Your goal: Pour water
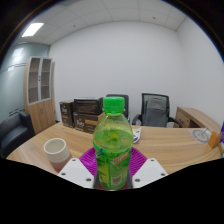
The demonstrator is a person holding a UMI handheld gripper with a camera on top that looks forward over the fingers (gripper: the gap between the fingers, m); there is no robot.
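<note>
Bottle [112, 140], upright with green cap and yellow-green label, sits clamped between the gripper [112, 168] fingers, both magenta pads [90, 159] pressing its sides, held level above the wooden table [170, 146]. 1 white cup [56, 152] stands at 9 o'clock from it; 1 bottle, 1 cup.

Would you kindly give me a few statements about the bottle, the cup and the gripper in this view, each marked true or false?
1. The green plastic bottle with a green cap stands between the gripper fingers. True.
2. The bottle's cap is off. False: the cap is on.
3. A pale paper cup stands upright on the wooden table beside the bottle. True.
4. The cup lies tipped on its side. False: it stands upright.
5. Black office chairs stand beyond the table. True.
</note>
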